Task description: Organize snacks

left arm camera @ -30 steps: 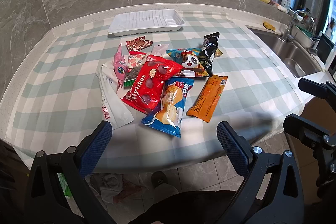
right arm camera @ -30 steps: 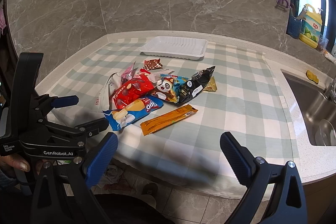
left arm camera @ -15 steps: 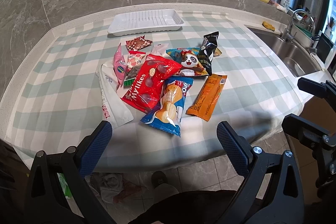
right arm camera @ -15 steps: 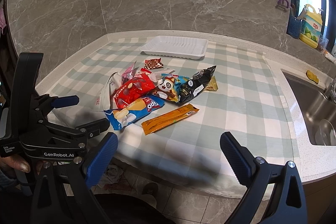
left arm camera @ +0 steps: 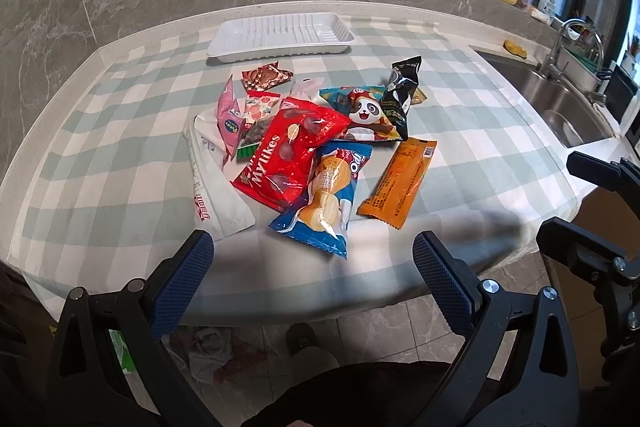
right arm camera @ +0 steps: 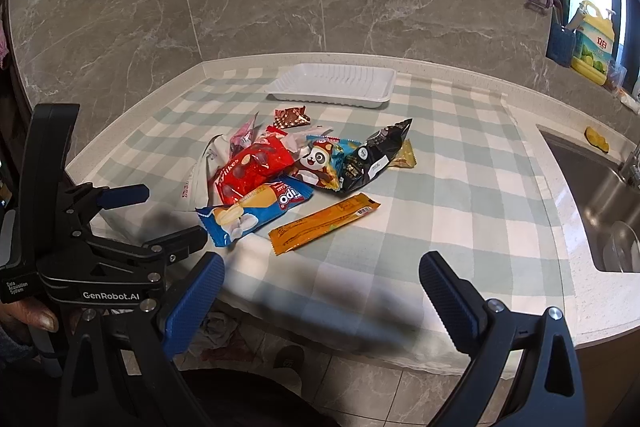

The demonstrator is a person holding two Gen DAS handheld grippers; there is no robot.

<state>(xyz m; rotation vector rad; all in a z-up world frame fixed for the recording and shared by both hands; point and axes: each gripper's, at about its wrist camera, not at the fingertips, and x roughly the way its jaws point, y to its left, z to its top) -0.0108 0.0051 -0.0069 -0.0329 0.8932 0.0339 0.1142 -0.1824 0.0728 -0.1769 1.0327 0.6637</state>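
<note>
Much of the snack pile is only half readable. The red bag (left arm camera: 290, 151) shows "Mylikes" in the left wrist view, but its far end slides under the panda packet (left arm camera: 362, 113) and its lower right edge lies under the blue biscuit pack (left arm camera: 326, 197), whose lettering is cut to "ipo" in the right wrist view. A white pouch (left arm camera: 214, 183) lies at the left of the heap with small red characters too blurred to read. The pink sachet (left arm camera: 228, 115) and the small packets beside it overlap so closely that their prints cannot be made out. A black packet (left arm camera: 400, 93) rests on the panda packet's right end, hiding most of a golden wrapper beneath it. The orange bar (left arm camera: 400, 183) lies alone at the lower right of the heap, its fine print illegible. A small brown wrapper (left arm camera: 266, 77) sits apart, between the pile and the white tray (left arm camera: 280, 35) in the upper middle of the frame.

All rest on the checked cloth (left arm camera: 104, 155) at frame centre.

The left gripper (left arm camera: 306, 267) hangs released at the bottom of its frame, pads wide apart and holding nothing; in the right wrist view its body reads "GenRobot.AI". The right gripper (right arm camera: 322, 285) is likewise spread wide and empty. The sink (right arm camera: 600, 195) is cut off at the right edge.
</note>
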